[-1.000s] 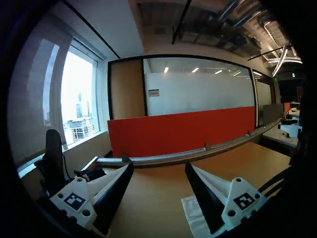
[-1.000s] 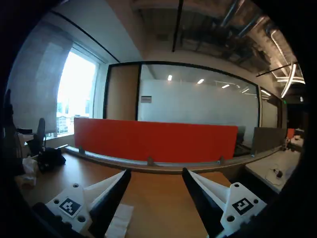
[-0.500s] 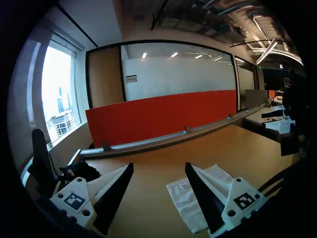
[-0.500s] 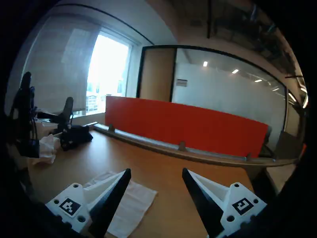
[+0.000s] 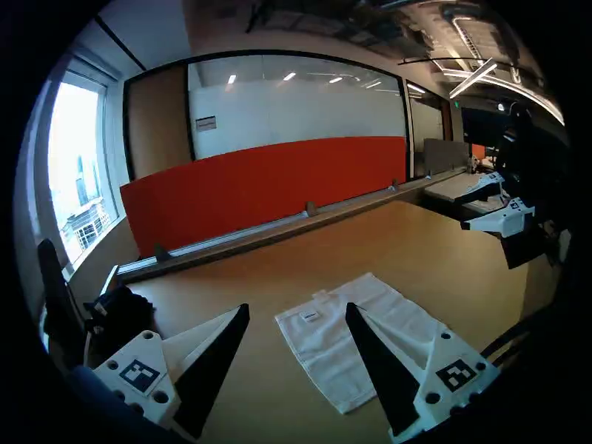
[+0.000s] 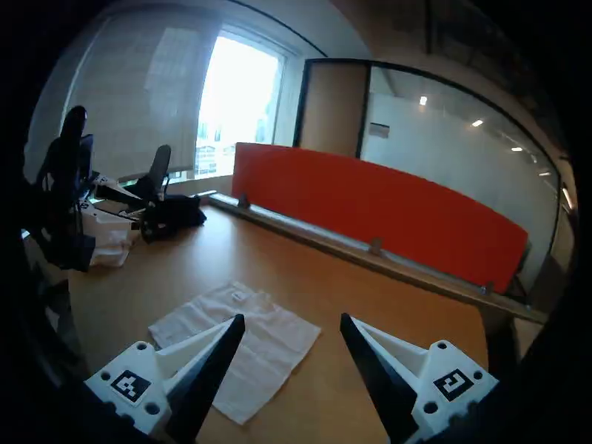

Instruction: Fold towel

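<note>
The towel (image 5: 318, 342) lay flat and spread open on the wooden surface (image 5: 414, 244), its small tag up near the far edge. That left its edges and corners free to be taken. The left gripper (image 5: 296, 306) hung above the surface with its jaws wide apart and nothing between them. The towel sat just ahead of and below them, partly hidden behind one jaw. In the right gripper view, the right gripper (image 6: 291, 317) was likewise held over the surface, jaws spread wide and empty. There the towel (image 6: 270, 342) again lay ahead and below, running under one jaw. Held so from either side, the two probably bracketed the cloth so each could come down on a corner. No fold looked begun. A red divider (image 5: 259, 185) stood far beyond the jaws.
</note>
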The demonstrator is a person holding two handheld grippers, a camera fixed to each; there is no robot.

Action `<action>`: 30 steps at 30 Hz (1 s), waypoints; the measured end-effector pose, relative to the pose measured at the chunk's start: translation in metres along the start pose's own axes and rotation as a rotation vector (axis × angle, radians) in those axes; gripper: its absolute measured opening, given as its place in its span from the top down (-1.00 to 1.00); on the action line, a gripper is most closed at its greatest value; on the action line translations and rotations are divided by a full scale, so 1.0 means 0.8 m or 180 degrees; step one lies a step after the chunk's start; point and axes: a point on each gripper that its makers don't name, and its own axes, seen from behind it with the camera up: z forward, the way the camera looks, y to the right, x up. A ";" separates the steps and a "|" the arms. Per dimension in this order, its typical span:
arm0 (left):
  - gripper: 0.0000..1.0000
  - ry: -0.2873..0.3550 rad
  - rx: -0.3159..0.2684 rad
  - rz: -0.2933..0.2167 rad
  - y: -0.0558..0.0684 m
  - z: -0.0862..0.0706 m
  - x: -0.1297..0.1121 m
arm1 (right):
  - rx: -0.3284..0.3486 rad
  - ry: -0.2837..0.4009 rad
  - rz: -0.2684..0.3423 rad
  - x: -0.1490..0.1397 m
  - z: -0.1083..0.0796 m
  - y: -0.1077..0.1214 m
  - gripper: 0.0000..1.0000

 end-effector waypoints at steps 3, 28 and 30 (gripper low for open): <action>-0.93 -0.0061 -0.0075 0.0017 0.010 0.004 -0.013 | 0.0071 -0.0083 -0.0022 -0.014 0.005 -0.007 -1.00; -0.93 -0.0656 -0.0433 0.0109 0.066 0.043 -0.154 | 0.0399 -0.0664 -0.0153 -0.158 0.053 -0.054 -1.00; -0.93 -0.0702 -0.0453 0.0122 0.070 0.047 -0.165 | 0.0418 -0.0715 -0.0159 -0.170 0.054 -0.057 -1.00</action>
